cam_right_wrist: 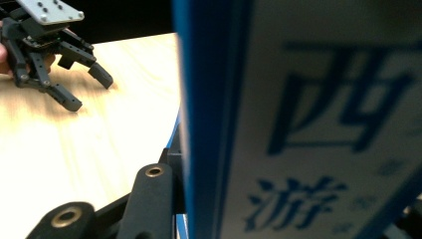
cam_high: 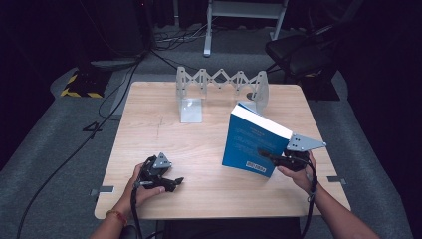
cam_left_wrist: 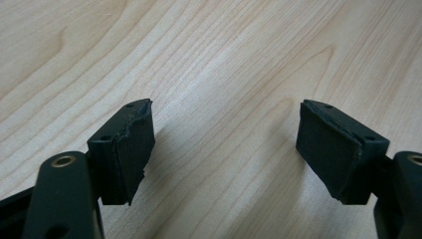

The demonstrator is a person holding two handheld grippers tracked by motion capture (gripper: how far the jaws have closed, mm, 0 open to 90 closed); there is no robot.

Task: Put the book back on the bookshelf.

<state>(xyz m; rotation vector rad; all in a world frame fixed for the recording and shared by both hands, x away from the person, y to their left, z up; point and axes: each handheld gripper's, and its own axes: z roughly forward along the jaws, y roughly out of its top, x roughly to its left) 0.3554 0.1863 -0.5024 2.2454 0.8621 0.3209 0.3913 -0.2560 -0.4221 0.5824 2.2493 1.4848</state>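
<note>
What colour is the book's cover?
Blue, with white page edges; the book shows best in the high view.

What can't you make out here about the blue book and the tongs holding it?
- Right tongs, high view: the far tip is hidden behind the book.
- Book's back-cover print, high view: too small to read.
- Spine lettering, right gripper view: blurred, cut off by the frame's edges.
</note>
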